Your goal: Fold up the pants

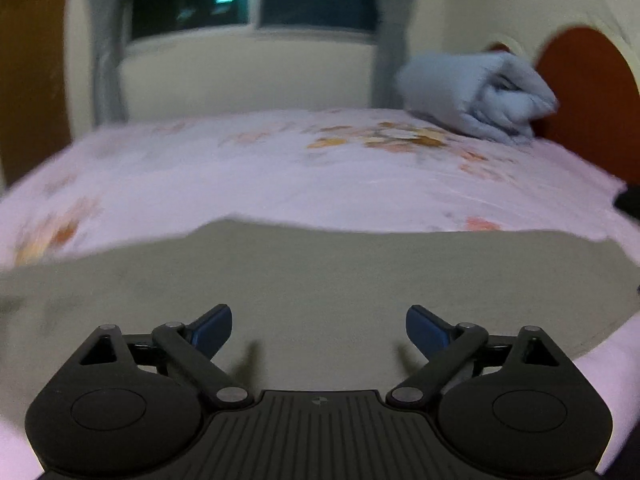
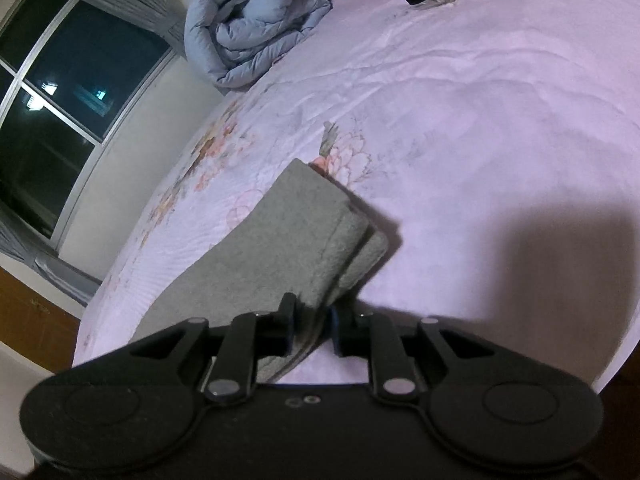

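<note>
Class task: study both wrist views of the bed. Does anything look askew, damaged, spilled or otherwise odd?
Nothing looks spilled or damaged. The grey pants lie folded in layers on the floral bedsheet, the right gripper clamped on their edge; the layers are slightly staggered. The left gripper is open above them. The blue quilt sits loosely bundled at the bed's far end.

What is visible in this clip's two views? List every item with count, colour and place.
pants: one pair, grey, lying on the bed, layered edge clamped at the near end
bedsheet: one, pale pink with floral print, covering the bed
quilt: one, light blue, rolled up at the far end of the bed
window: one, dark outside, in the wall beyond the bed
curtains: grey, hanging at both sides of the window
headboard: one, reddish brown, behind the quilt
left hand-held gripper: black, open above the pants
right hand-held gripper: black, shut on the pants
</note>
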Available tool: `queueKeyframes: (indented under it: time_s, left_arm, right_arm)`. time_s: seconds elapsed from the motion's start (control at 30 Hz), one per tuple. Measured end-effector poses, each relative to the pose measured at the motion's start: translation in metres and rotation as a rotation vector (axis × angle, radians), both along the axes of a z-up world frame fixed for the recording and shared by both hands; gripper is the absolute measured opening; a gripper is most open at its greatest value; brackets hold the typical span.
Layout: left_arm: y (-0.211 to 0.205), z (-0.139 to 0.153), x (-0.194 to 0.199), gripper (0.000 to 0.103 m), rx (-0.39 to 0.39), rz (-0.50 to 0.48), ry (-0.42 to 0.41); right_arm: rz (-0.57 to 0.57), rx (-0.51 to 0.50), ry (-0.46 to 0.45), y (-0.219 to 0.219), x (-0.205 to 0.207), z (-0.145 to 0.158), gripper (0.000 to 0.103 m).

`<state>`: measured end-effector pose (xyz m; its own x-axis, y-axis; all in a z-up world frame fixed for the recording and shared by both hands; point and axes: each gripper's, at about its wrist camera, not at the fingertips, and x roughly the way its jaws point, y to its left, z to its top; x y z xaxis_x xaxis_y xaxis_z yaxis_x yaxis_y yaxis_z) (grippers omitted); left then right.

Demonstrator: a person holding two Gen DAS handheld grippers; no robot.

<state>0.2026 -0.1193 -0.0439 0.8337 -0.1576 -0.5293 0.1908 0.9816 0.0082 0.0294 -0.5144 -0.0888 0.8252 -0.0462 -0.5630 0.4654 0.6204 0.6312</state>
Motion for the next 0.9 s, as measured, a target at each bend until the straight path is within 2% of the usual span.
queueKeyframes:
  time_s: [0.1,0.13,0.2,0.3,0.43,0.57,0.67,0.77,0.9]
  left_arm:
    - [0.006,0.008,0.017,0.093,-0.035,0.03,0.022]
    - [0.018,0.011,0.021,0.093,-0.049,0.058,0.033]
    - [0.053,0.013,0.022,0.093,-0.045,0.125,0.032]
    - [0.119,0.01,0.015,0.093,-0.032,0.267,0.039]
    - [0.2,0.006,-0.018,0.093,-0.033,0.461,0.037]
    - [0.255,-0.004,-0.039,0.093,-0.059,0.596,0.045]
    - [0.287,-0.014,-0.043,0.093,-0.119,0.64,0.084]
    - [0.301,-0.019,-0.037,0.093,-0.151,0.651,0.109]
    - [0.304,-0.033,-0.014,0.093,-0.143,0.666,0.178]
  right_arm:
    - [0.009,0.033,0.025,0.002,-0.015,0.008,0.017]
    - [0.032,-0.021,0.034,0.008,-0.02,0.016,0.019]
    - [0.097,-0.123,0.028,0.024,-0.028,0.034,0.02]
    - [0.214,-0.141,0.001,0.043,-0.007,0.053,0.02]
    - [0.361,-0.172,-0.041,0.093,0.06,0.07,0.02]
    - [0.557,-0.212,-0.049,0.175,0.143,0.072,0.02]
    - [0.729,-0.276,-0.057,0.25,0.203,0.07,0.02]
    - [0.867,-0.319,-0.055,0.316,0.259,0.064,0.023]
    - [0.995,-0.368,-0.02,0.385,0.323,0.052,0.023]
